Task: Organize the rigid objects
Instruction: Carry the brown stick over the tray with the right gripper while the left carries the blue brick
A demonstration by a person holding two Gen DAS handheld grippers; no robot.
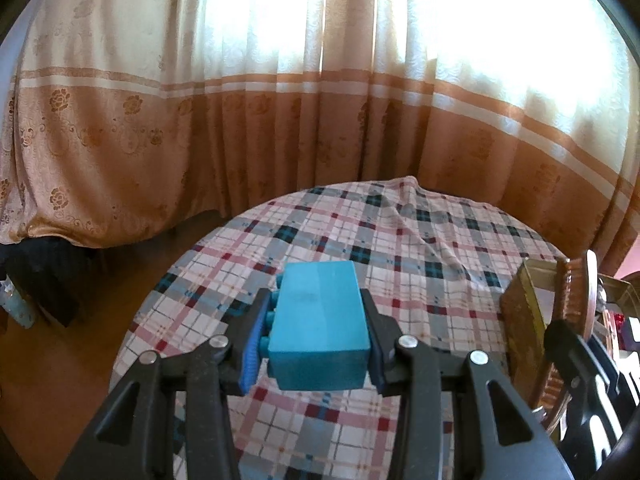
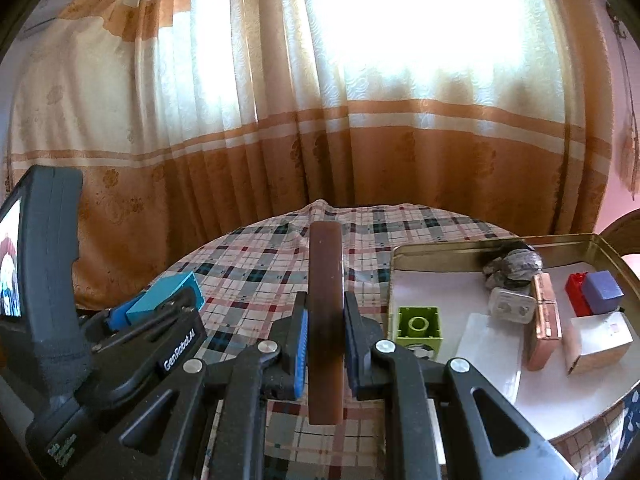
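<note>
My left claw (image 1: 316, 340) is closed on a teal building block (image 1: 318, 330), pads pressed against its two long sides with the studs turned toward the left pad, and it hangs above the plaid-covered counter (image 1: 420, 248), clear of the cloth. My right claw (image 2: 324, 344) is clamped on a flat brown wooden piece (image 2: 325, 320), held on edge and upright between the pads; from the left camera it looks like a comb or brush, though I cannot be sure. The gold metal tray (image 2: 440, 250) sits to my right on the counter, already holding a lime green block (image 2: 418, 322), a red block (image 2: 576, 292), a purple block (image 2: 602, 290), a copper-coloured case (image 2: 542, 320), a small carton (image 2: 598, 340), a white plug adapter (image 2: 512, 306) and a grey crumpled lump (image 2: 512, 268). I judge both pieces are bound for that tray. To do it well, I would carry the right one over first and lower it into the bare patch near the tray's front, so it lies flat rather than toppling onto the carton. Then I would bring the teal block across, keeping the two claws apart, set it beside the green one, and release only when it is resting.
</note>
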